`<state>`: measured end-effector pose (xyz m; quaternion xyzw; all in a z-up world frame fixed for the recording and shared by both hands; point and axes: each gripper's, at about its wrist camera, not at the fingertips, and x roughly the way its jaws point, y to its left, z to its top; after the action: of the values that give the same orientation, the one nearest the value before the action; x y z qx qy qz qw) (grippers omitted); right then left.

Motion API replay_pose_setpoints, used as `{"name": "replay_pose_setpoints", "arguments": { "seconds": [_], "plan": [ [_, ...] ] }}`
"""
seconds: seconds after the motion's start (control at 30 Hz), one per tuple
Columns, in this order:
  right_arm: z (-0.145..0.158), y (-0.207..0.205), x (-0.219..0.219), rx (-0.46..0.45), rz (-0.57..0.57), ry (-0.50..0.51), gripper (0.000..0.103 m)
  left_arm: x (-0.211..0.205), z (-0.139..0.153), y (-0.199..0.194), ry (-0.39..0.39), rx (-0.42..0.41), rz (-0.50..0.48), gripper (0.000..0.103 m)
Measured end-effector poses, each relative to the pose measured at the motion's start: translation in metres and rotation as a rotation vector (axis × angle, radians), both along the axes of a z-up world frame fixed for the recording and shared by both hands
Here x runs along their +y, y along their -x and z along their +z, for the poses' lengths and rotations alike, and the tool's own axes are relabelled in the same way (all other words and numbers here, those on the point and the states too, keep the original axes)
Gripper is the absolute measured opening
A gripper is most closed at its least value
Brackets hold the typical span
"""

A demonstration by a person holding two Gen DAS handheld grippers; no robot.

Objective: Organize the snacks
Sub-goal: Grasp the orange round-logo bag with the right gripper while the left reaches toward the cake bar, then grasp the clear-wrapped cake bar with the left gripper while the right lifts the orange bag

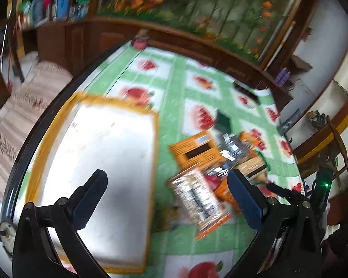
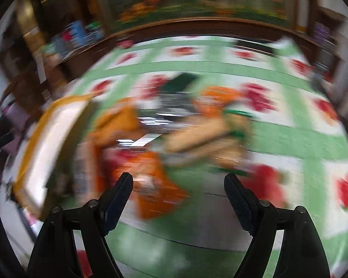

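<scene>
while the left gripper (image 1: 167,197) hangs wide apart and empty, the tray (image 1: 99,162) lies under its left finger and the snacks (image 1: 211,162) just beyond its right; no label reads. right view: right gripper (image 2: 178,197) apart, empty, snacks ahead; steady first.

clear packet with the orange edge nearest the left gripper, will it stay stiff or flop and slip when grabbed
The clear packet looks like thin glossy film, so it probably flexes and may slip between pads. The rows of pieces inside suggest it is light. Blur limits certainty.
</scene>
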<state>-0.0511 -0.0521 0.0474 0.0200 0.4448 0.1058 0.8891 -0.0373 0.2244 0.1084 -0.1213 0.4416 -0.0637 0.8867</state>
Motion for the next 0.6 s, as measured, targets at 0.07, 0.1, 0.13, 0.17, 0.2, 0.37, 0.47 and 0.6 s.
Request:
{"name": "replay_pose_setpoints", "arguments": {
  "seconds": [0.07,0.1,0.13,0.17,0.2,0.37,0.47,0.6],
  "plan": [
    [-0.003,-0.007,0.028,0.001,0.055,0.035,0.082,0.006,-0.002,0.004,-0.013,-0.003,-0.007,0.103],
    [-0.005,-0.01,0.036,-0.006,0.069,0.062,0.083,0.005,-0.003,0.006,-0.02,-0.002,-0.023,0.103],
    [-0.009,-0.015,0.042,-0.005,0.078,0.092,0.083,0.004,-0.004,0.008,-0.023,0.001,-0.04,0.103],
    [-0.013,-0.018,0.045,-0.001,0.079,0.125,0.083,0.002,-0.005,0.008,-0.011,0.007,-0.054,0.103],
    [-0.018,-0.019,0.047,0.001,0.085,0.149,0.083,0.001,-0.006,0.011,0.01,0.014,-0.066,0.103],
    [-0.039,-0.03,0.058,0.037,0.146,0.24,0.084,-0.011,-0.019,0.01,0.076,0.085,-0.108,0.103],
    [-0.045,-0.032,0.064,0.061,0.145,0.24,0.082,-0.025,-0.022,0.005,0.114,0.099,-0.15,0.103],
    [-0.05,-0.03,0.052,0.079,0.09,0.169,0.057,-0.048,-0.029,-0.007,0.124,0.127,-0.185,0.103]
  ]
}}
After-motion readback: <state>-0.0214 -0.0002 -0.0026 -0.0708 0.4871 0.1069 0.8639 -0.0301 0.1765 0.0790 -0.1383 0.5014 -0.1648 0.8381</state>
